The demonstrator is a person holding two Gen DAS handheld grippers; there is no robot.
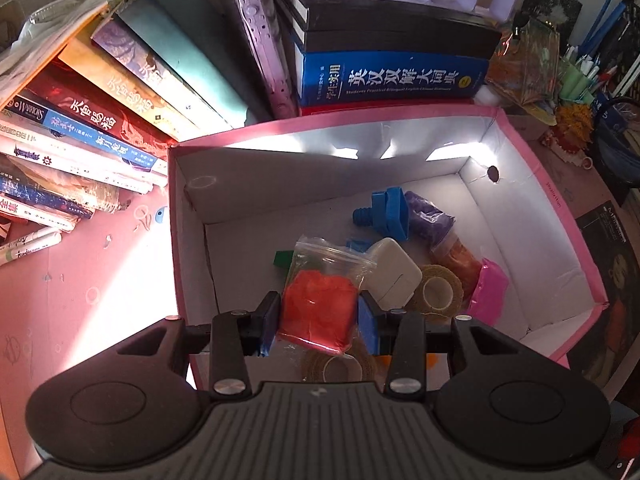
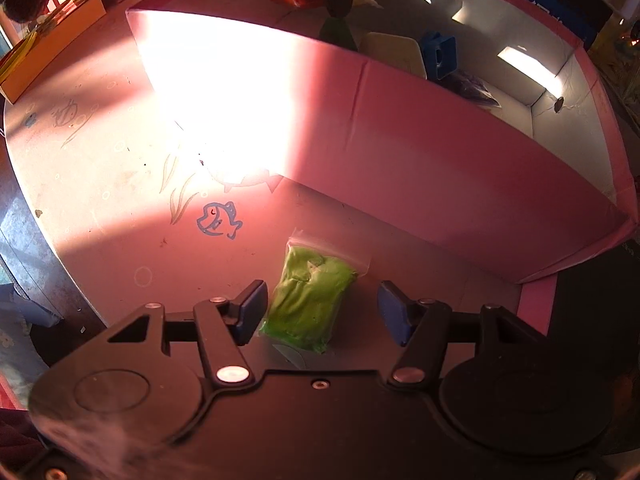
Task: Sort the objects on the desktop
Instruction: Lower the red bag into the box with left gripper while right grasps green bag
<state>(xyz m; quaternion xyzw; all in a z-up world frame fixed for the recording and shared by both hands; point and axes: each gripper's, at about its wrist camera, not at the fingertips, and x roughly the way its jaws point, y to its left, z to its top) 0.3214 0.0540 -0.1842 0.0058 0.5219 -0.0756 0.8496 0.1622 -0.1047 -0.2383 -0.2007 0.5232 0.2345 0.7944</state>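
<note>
Left gripper [image 1: 318, 322] jaws clamp a bagged orange clay [image 1: 318, 312] above the pink box [image 1: 540, 168] — right gripper [image 2: 320, 316] jaws spread wide around a green clay bag [image 2: 310, 300] lying on the counter [image 2: 100, 200].

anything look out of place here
Yes: the green bag lies on the desk outside the pink box, between the open right gripper's fingers, while the other items sit inside.

Home study desk: stacked books [image 1: 120, 120], pen holder [image 1: 576, 80].
</note>
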